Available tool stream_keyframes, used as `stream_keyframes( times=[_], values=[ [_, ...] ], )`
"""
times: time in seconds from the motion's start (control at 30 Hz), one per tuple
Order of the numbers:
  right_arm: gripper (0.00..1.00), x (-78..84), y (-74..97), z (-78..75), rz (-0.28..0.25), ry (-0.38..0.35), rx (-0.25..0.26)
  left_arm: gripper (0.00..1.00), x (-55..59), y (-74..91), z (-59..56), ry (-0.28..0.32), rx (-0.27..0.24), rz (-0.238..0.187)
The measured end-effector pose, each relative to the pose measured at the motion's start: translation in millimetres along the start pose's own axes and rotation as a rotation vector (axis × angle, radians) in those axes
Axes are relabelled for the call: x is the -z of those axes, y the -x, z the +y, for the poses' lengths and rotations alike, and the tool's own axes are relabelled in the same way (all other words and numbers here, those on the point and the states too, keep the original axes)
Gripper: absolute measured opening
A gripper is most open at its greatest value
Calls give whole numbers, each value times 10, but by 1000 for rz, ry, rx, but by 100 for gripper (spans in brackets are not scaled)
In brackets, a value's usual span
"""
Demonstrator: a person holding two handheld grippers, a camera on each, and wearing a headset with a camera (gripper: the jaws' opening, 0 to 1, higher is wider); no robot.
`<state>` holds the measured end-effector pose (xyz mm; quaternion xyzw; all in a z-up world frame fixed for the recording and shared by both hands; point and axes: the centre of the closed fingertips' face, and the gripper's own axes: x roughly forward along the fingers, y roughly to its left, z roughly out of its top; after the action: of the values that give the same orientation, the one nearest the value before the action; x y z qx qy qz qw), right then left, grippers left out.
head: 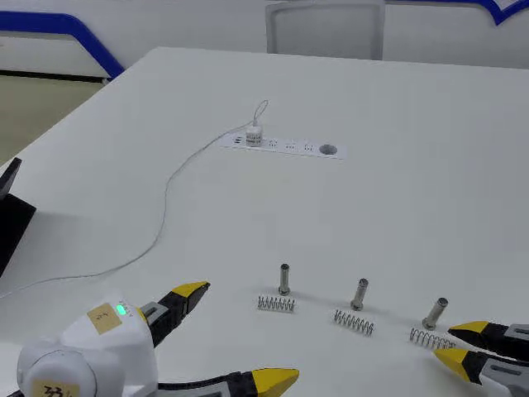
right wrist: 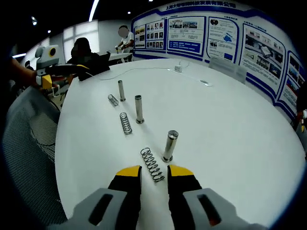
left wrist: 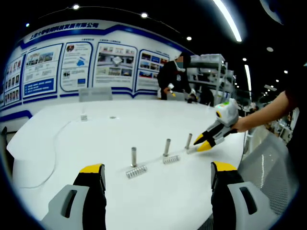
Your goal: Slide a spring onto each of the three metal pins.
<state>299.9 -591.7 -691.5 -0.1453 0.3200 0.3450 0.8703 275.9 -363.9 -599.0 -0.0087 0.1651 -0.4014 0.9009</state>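
Three metal pins stand upright in a row on the white table (head: pixel 397 190): left pin (head: pixel 284 279), middle pin (head: pixel 360 294), right pin (head: pixel 436 313). A loose spring lies flat in front of each: left spring (head: pixel 276 304), middle spring (head: pixel 354 322), right spring (head: pixel 431 338). My left gripper (head: pixel 235 335) hovers wide open near the left pin (left wrist: pixel 134 156), holding nothing. My right gripper (right wrist: pixel 154 172) is low over the table, its jaws a narrow gap apart. The near end of the right spring (right wrist: pixel 152 164) lies just at its tips, beside the right pin (right wrist: pixel 170 145).
A power strip (head: pixel 285 147) with a white plug (head: pixel 254 136) sits mid-table, and its thin cable (head: pixel 165 198) trails to the left edge. A dark object (head: pixel 10 211) lies at the far left, and a chair (head: pixel 326 29) stands behind the table. People stand in the background.
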Motion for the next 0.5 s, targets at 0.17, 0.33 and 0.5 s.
stream_keyframes(
  times=[0.17,0.33,0.5],
  values=[
    [21,4,-56,-13,16,10,-30,93,11,-2,8,0,-2,4],
    [20,29,-64,-4,31,17,-48,92,25,-1,14,1,-4,9],
    [18,88,-80,12,48,15,-62,92,37,-4,4,-1,-1,16]
  ],
)
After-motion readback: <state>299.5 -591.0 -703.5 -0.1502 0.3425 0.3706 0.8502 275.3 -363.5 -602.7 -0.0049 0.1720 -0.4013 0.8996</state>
